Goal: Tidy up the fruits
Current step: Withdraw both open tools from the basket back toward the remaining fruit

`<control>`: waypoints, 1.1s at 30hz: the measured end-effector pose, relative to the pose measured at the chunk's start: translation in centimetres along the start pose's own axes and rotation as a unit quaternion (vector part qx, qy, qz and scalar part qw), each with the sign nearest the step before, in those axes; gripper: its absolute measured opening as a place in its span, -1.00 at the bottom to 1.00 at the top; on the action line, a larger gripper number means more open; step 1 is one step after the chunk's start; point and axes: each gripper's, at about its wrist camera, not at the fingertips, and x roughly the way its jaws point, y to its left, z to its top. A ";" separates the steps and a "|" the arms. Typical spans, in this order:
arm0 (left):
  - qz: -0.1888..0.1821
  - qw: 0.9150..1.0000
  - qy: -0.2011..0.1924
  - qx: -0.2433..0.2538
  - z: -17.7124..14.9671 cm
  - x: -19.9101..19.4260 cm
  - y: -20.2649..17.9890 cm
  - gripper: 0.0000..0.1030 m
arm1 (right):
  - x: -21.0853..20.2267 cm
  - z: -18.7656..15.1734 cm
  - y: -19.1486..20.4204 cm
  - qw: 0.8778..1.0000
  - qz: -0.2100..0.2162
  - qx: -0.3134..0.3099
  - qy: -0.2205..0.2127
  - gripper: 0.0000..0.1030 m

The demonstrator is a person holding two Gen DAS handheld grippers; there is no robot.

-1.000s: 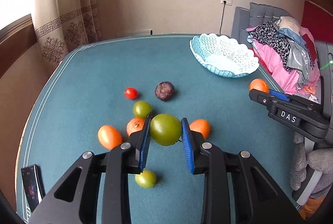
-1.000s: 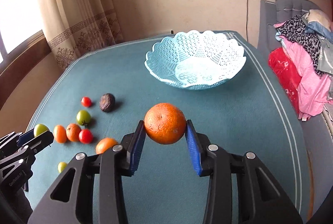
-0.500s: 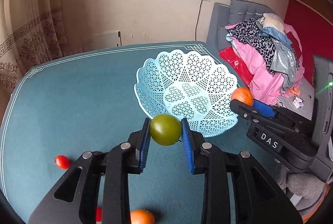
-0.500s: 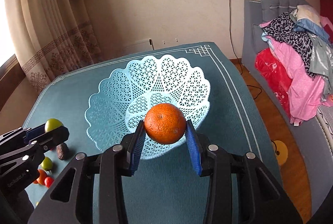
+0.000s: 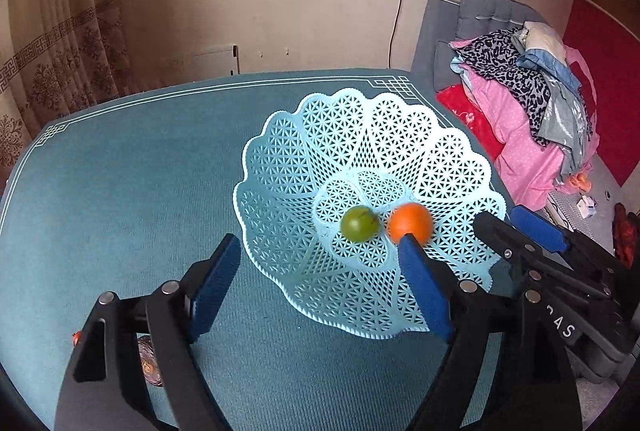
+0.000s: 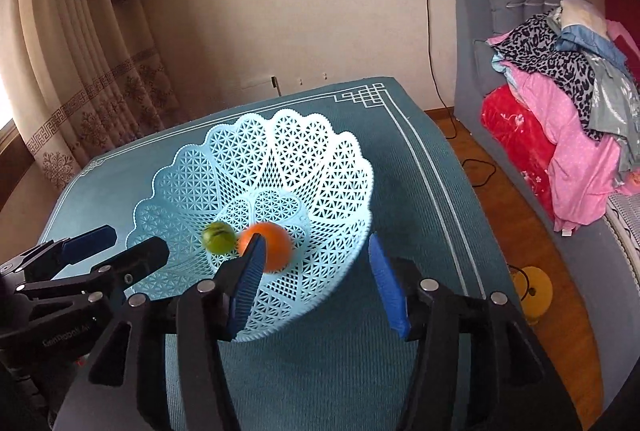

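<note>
Both claws stand wide and hold nothing. Left claw hangs over the near rim of the basket, its blue pads spread well apart; the left pad sits over the tabletop and the right pad over the basket's lattice wall. Right claw is spread just as wide above the same basket's near edge, and shows at the right edge of the left view as a second black tool.

Two fruits lie side by side in the basket's bottom: a green one on the left and an orange on the right, close together; whether they touch cannot be told. Both are round, with no long axis to speak of, and the orange looks slightly blurred. From the left claw they lie ahead, between its pads and nearer the right one, whose tip overlaps the orange's lower edge. From the right claw, the orange sits partly behind the left pad and the green fruit just outside it.

A dark fruit shows on the tabletop beneath the left claw's body.
</note>
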 end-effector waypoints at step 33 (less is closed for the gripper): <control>0.121 0.986 -0.057 -0.102 -15.7 -17.2 16.3 0.67 | -9.6 -15.2 13.4 0.989 0.113 -0.071 0.067 0.06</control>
